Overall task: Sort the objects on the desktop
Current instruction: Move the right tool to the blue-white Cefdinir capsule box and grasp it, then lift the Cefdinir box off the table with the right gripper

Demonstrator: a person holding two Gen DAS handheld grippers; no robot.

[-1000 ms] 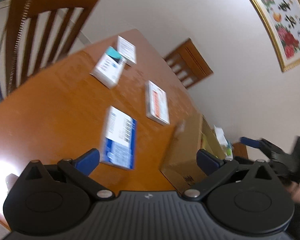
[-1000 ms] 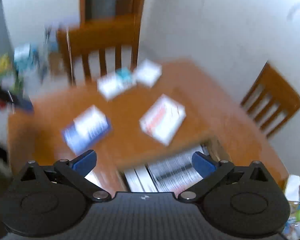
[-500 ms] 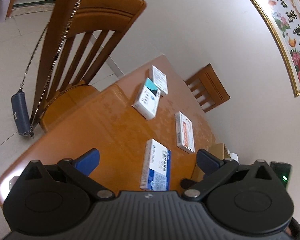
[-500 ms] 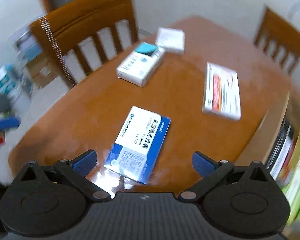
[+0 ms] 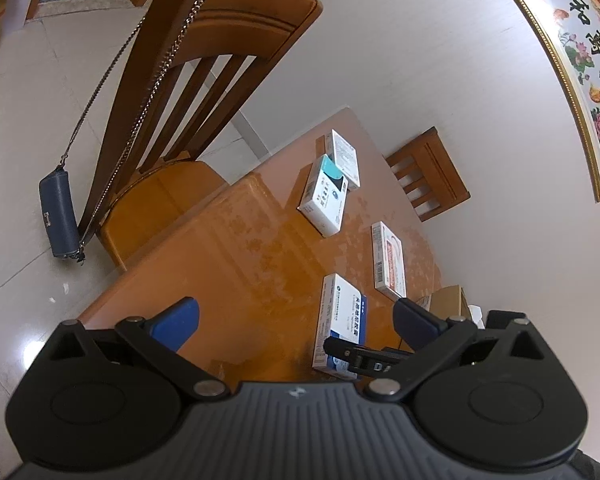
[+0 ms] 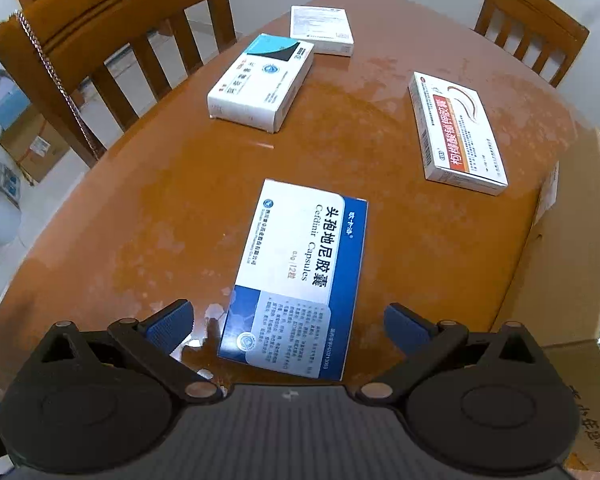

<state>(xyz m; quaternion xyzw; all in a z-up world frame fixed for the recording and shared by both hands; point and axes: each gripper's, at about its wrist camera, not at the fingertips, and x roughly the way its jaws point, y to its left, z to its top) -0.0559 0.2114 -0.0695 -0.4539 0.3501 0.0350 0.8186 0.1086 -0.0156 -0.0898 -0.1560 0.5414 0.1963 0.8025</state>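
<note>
Four medicine boxes lie on the wooden table (image 6: 160, 216). The blue-and-white box (image 6: 300, 280), printed "Cefdinir Capsules", sits at 6 o'clock, between the right gripper (image 6: 286, 322) fingers, whose jaws stand wide open and empty. The red-striped box (image 6: 456, 136) lies at 2 o'clock, the teal-cornered box (image 6: 262, 82) at 11, the plain white box (image 6: 322, 28) at 12. The left gripper (image 5: 296, 320) is likewise spread open, holding nothing. Since half a second ago the right gripper has closed in on the blue box.

We hold our right gripper (image 6: 286, 322) low and tilted down, its jaws spread wide and empty. Our left gripper (image 5: 296, 318) sits higher, jaws equally wide apart, nothing between the blue pads (image 5: 176, 322).
</note>
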